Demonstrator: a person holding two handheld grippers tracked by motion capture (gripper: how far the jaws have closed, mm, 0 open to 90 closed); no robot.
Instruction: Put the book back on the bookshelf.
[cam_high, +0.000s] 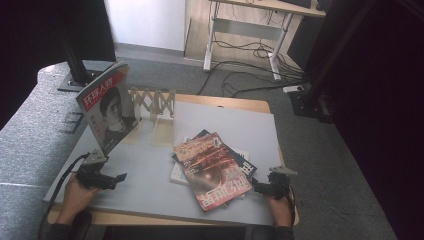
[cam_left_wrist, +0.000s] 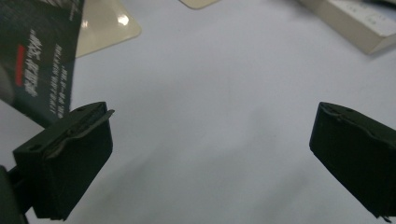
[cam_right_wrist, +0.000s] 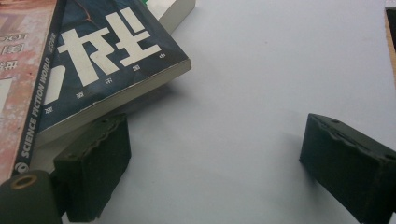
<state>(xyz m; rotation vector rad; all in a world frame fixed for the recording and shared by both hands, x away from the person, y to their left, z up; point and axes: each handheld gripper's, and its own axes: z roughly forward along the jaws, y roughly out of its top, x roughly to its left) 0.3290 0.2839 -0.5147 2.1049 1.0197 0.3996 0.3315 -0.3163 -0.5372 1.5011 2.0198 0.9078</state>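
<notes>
Near the front right of the grey mat, the right gripper sits with its jaws wide apart and empty, just beside the stack of magazines. A clean pickup likely means sliding one jaw under the dark magazine corner and closing squarely. The stack's long axis runs diagonally, from far left toward the near right. The left gripper also gapes, holding nothing, near the standing magazine in the wooden rack.

Fanned magazine stack, mid-table
</notes>
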